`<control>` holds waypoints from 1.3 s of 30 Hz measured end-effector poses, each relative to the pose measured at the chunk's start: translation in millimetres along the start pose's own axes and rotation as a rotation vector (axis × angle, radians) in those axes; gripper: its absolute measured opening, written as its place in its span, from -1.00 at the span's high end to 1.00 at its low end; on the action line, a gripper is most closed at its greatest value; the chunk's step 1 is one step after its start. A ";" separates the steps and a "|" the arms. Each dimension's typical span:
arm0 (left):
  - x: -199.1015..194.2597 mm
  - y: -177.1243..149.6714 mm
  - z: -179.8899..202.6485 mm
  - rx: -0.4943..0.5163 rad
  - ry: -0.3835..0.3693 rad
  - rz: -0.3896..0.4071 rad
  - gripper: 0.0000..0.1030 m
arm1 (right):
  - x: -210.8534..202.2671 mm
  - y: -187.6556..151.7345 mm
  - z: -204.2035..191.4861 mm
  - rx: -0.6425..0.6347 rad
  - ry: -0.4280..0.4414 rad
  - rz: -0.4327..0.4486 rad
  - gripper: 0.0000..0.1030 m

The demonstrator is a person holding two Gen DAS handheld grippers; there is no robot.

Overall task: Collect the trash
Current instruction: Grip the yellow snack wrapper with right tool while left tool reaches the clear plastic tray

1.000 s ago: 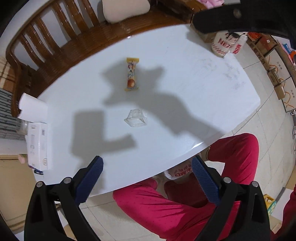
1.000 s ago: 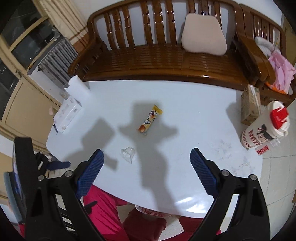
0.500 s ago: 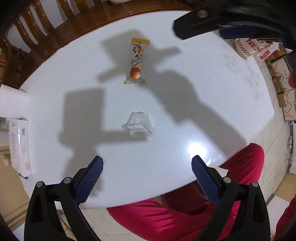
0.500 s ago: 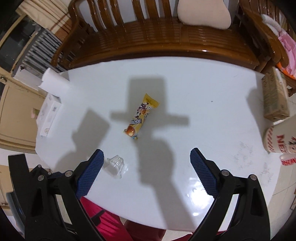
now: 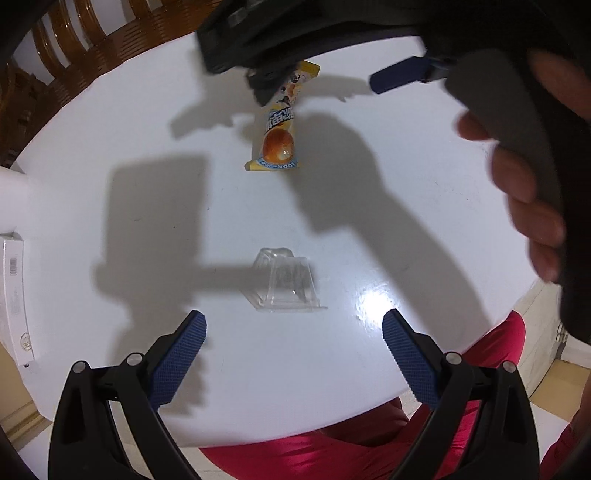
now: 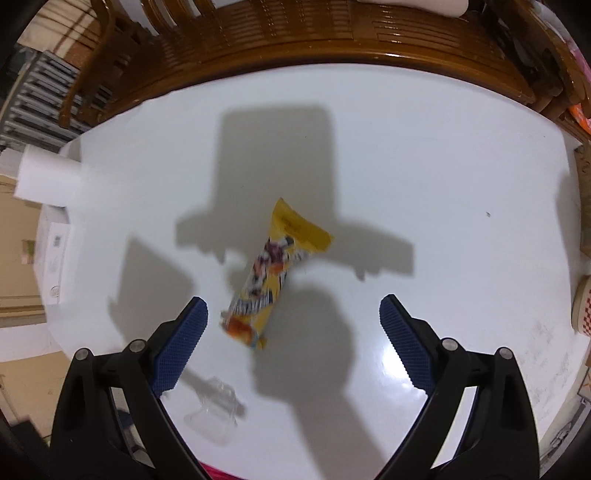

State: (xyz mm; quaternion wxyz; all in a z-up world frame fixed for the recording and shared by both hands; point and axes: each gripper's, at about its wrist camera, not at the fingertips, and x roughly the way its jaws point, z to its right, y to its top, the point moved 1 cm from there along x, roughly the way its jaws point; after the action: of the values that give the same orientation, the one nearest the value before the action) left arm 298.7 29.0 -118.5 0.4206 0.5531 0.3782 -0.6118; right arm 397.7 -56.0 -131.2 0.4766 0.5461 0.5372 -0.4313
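A yellow snack wrapper (image 6: 271,275) lies on the white table (image 6: 424,177), just ahead of my open right gripper (image 6: 293,321), between and beyond its blue pads. In the left wrist view the same wrapper (image 5: 279,138) lies farther off, with the right gripper (image 5: 325,79) hanging over its far end. A clear plastic cup (image 5: 286,282) lies on its side just ahead of my open left gripper (image 5: 293,339). The cup (image 6: 214,410) also shows at the near left of the right wrist view. Nothing is held by either gripper.
A white box (image 5: 14,295) and a white paper roll (image 6: 46,177) sit at the table's left edge. A wooden bench (image 6: 314,33) stands behind the table. A paper cup (image 6: 581,306) is at the right edge. A person's red trousers (image 5: 369,454) show below the near edge.
Both grippers have come down and forward over the table. The wrapper now sits close in front of the right gripper, the clear cup close in front of the left. Both stayed open.
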 end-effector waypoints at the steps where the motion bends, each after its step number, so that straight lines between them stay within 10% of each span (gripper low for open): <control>1: 2.2 -0.3 -1.1 0.001 -0.005 -0.004 -0.82 | 4.1 2.3 -1.1 0.005 -0.005 -0.004 -0.79; 21: 26.8 -4.2 -15.2 -0.029 -0.015 0.004 -0.54 | 29.6 -7.7 -8.8 -0.057 -0.109 -0.016 -0.56; 39: 42.2 0.7 -16.8 -0.083 -0.046 -0.002 -0.15 | 25.3 -17.9 -15.0 -0.128 -0.185 0.028 0.68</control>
State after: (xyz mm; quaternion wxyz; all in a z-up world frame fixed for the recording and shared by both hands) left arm 303.9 40.2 -162.2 0.4513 0.5206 0.3940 -0.6084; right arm 380.5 -37.4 -154.4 0.5641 0.4799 0.5099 -0.4377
